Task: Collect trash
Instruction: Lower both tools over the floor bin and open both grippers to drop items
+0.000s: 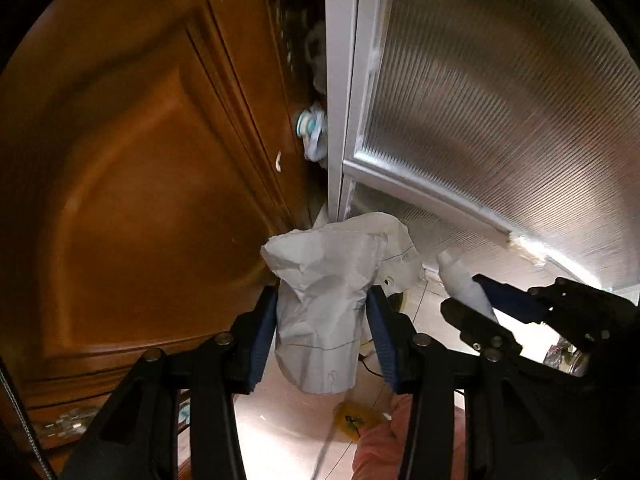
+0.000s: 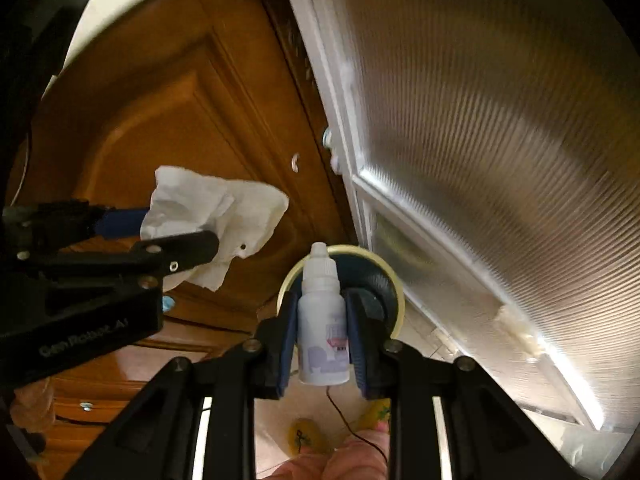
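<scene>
My left gripper point(image 1: 322, 312) is shut on a crumpled white paper point(image 1: 324, 280), which stands up between the blue pads and fans out above them. From the right wrist view the same paper point(image 2: 212, 208) shows at the left, clamped in the left gripper point(image 2: 176, 232). My right gripper point(image 2: 322, 320) is shut on a small white dropper bottle point(image 2: 322, 320), held upright with its cap on top. The bottle point(image 1: 464, 280) and right gripper point(image 1: 480, 300) appear at the right of the left wrist view. Below the bottle sits a round bin point(image 2: 380, 280) with a pale rim and dark inside.
A brown panelled wooden door point(image 1: 152, 168) fills the left. A ribbed frosted glass door point(image 1: 500, 120) in a white frame stands to the right. Below are a pale tiled floor point(image 1: 280, 420), yellow slippers point(image 2: 304, 436), a pink sleeve point(image 1: 384, 448) and a thin black cable point(image 2: 344, 412).
</scene>
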Demonstrator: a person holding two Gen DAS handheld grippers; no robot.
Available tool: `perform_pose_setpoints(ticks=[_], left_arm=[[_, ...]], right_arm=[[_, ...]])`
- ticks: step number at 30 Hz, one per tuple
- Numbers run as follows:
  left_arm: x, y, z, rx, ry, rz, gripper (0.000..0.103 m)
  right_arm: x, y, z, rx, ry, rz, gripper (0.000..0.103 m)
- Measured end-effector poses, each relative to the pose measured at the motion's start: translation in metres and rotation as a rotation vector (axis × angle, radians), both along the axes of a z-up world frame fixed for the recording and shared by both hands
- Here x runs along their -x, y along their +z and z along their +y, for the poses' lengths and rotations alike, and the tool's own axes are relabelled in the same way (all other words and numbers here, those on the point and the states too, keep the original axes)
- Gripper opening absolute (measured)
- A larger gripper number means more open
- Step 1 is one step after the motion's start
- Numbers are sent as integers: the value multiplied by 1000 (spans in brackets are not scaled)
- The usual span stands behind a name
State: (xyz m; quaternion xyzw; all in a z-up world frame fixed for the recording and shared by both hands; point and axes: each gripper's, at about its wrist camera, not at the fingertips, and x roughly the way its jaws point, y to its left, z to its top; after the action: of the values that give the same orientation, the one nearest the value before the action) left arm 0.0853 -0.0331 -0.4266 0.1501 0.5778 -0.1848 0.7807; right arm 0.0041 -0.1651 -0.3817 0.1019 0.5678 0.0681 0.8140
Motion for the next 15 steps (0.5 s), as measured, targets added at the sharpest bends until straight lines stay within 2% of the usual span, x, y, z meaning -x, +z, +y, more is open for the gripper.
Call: perform_pose_setpoints(ticks=[8, 11, 13, 15], left_arm=[[-12, -64, -6, -33, -2, 52, 46], [-15, -78, -6, -47, -6, 70, 48], [-17, -83, -4, -45, -6, 102, 63], [-17, -86, -2, -40, -2, 116, 66]], right_arm=[[-18, -83, 6, 7, 8, 85, 25], [-26, -100, 7, 2, 3, 95, 25], [-29, -105, 7, -2, 13, 104, 25], [-33, -108, 7, 2, 12, 115, 27]])
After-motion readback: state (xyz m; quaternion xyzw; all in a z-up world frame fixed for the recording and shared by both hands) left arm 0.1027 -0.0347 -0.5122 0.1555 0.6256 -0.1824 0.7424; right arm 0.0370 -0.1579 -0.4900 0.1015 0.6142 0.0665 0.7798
